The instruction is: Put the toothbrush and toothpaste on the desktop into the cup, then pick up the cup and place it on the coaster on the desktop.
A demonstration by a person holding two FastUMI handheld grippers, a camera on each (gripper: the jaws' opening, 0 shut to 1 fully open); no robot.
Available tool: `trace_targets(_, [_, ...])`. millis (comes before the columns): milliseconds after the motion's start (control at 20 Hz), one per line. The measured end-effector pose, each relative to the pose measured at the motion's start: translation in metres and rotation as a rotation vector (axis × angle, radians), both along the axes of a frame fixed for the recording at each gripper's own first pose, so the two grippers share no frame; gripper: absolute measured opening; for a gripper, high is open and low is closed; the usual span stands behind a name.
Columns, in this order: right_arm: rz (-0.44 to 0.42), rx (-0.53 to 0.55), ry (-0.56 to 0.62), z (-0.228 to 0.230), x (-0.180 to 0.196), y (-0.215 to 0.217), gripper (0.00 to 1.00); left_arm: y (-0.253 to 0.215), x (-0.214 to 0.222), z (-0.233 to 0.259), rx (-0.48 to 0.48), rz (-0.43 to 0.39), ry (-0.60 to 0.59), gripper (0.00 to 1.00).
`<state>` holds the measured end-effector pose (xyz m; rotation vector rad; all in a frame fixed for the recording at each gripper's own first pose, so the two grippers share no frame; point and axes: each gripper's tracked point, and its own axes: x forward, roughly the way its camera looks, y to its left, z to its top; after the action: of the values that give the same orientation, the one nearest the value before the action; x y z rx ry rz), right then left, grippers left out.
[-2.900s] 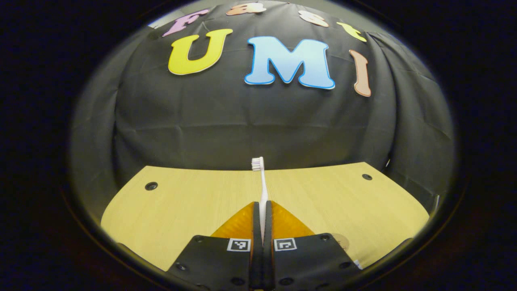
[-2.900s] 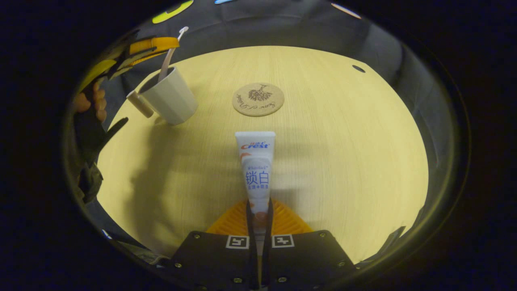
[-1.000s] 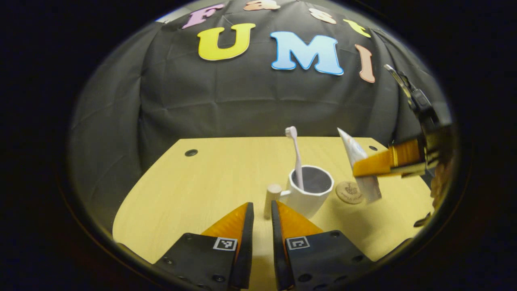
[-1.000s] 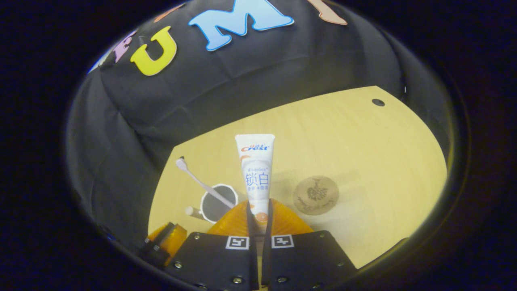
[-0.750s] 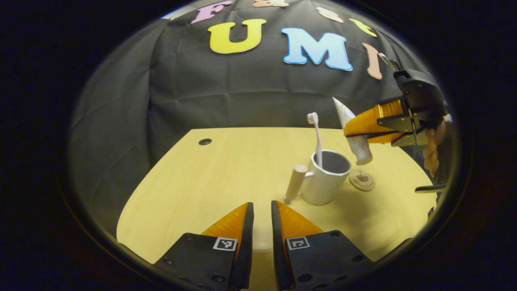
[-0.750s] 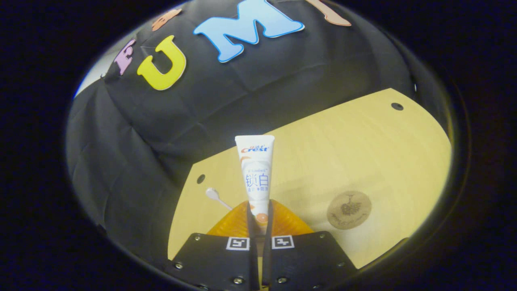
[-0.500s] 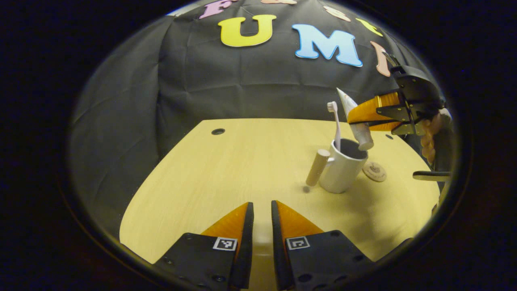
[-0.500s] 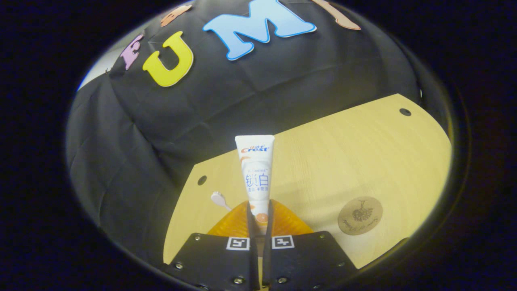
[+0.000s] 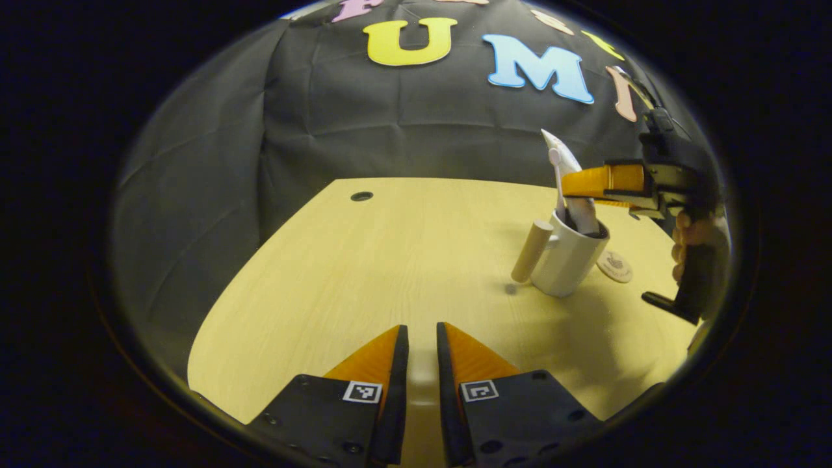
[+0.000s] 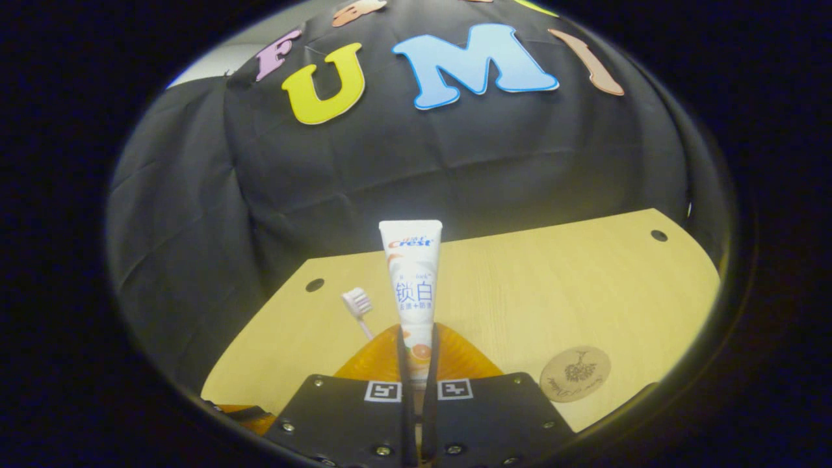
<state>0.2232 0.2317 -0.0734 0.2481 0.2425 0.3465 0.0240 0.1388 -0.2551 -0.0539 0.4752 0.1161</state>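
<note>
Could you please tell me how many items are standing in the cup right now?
2: the toothbrush leans inside the cup, and the toothpaste has its lower end in it, gripped by the right gripper. Anything lower inside is hidden.

A pale wooden desktop point(image 9: 390, 260) stands before creased black cloth walls point(image 9: 325, 143).

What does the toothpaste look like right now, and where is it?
The toothpaste is a white, soft-looking plastic tube with blue and orange print. The right gripper has its jaws shut on it. In the left gripper view the tube stands nearly upright, crimped flat end up, its lower end dipped inside the white cup beside the toothbrush. The cup stands on the desktop.
</note>
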Motion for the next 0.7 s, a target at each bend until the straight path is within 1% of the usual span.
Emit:
trace_targets(50, [0.003,0.007,-0.002,-0.002,-0.002,0.000,0.06,-0.002,0.002,0.001,-0.003,-0.006,-0.002,0.36])
trace_targets(100, [0.003,0.021,-0.026,-0.002,-0.003,-0.001,0.08,-0.005,0.004,0.001,-0.003,-0.013,-0.005,0.36])
trace_targets(150, [-0.002,0.026,-0.038,0.000,-0.005,-0.003,0.13,-0.009,0.008,0.003,-0.004,-0.023,-0.006,0.24])
trace_targets(200, [0.006,0.033,-0.043,-0.002,-0.011,-0.004,0.15,-0.011,0.011,0.003,-0.004,-0.037,-0.004,0.30])
trace_targets(250, [0.011,0.031,-0.042,-0.003,-0.013,-0.003,0.21,-0.014,0.010,0.002,0.000,-0.053,-0.002,0.36])
trace_targets(300, [0.006,0.017,-0.037,-0.007,-0.016,-0.005,0.22,-0.017,0.010,0.000,0.009,-0.073,0.003,0.36])
trace_targets(350, [0.015,0.008,-0.037,-0.008,-0.021,-0.007,0.23,-0.021,0.011,-0.001,0.015,-0.093,0.006,0.24])
trace_targets(400, [0.020,-0.001,-0.036,-0.010,-0.025,-0.006,0.26,-0.025,0.013,-0.002,0.025,-0.112,0.009,0.39])
trace_targets(550, [0.013,0.007,-0.036,-0.008,-0.033,-0.011,0.29,-0.029,0.019,-0.003,0.049,-0.170,0.020,0.39])
trace_targets(600, [0.011,0.012,-0.035,-0.007,-0.038,-0.014,0.32,-0.030,0.023,-0.004,0.058,-0.196,0.026,0.39])
trace_targets(650, [0.021,0.023,-0.032,-0.008,-0.040,-0.012,0.35,-0.030,0.027,-0.004,0.073,-0.217,0.031,0.44])
trace_targets(700, [0.020,0.024,-0.021,-0.009,-0.042,-0.015,0.42,-0.030,0.030,-0.003,0.087,-0.243,0.035,0.44])
